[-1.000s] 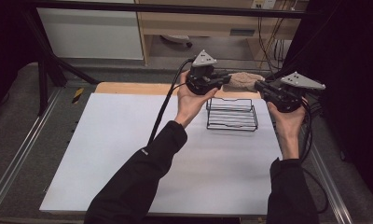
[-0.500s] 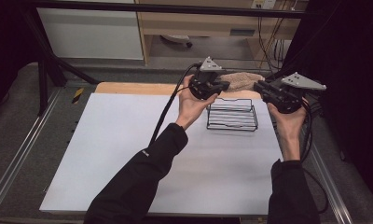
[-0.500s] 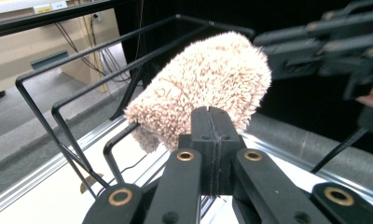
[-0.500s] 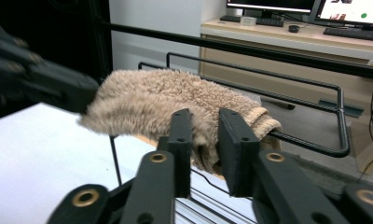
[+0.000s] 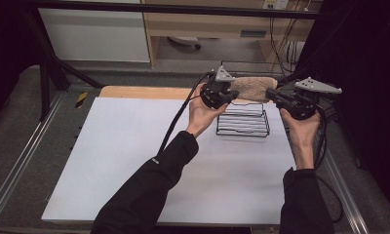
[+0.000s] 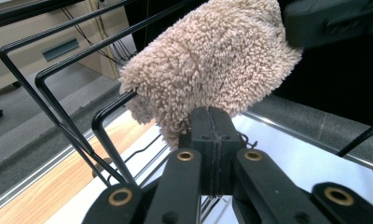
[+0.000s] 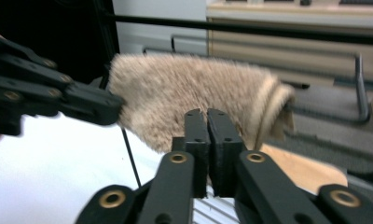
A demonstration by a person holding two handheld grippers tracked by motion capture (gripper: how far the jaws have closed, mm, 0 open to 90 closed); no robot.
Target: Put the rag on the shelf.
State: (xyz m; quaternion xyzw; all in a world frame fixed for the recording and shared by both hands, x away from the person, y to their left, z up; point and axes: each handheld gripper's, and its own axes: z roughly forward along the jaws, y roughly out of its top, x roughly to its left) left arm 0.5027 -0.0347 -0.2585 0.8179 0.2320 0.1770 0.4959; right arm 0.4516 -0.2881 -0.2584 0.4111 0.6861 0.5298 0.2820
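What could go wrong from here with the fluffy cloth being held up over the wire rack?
Both grippers, left and right, pinch only the ends of the fluffy cloth, so one end might slip out and the cloth could drop. The cloth hangs close to the wire rack, whose upright bars could snag its long pile. A tug while snagged might tip or drag the light rack across the white table.

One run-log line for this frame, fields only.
left gripper: shut on fluffy beige cloth | right gripper: shut on it | cloth: held above black wire rack | rack: on white table
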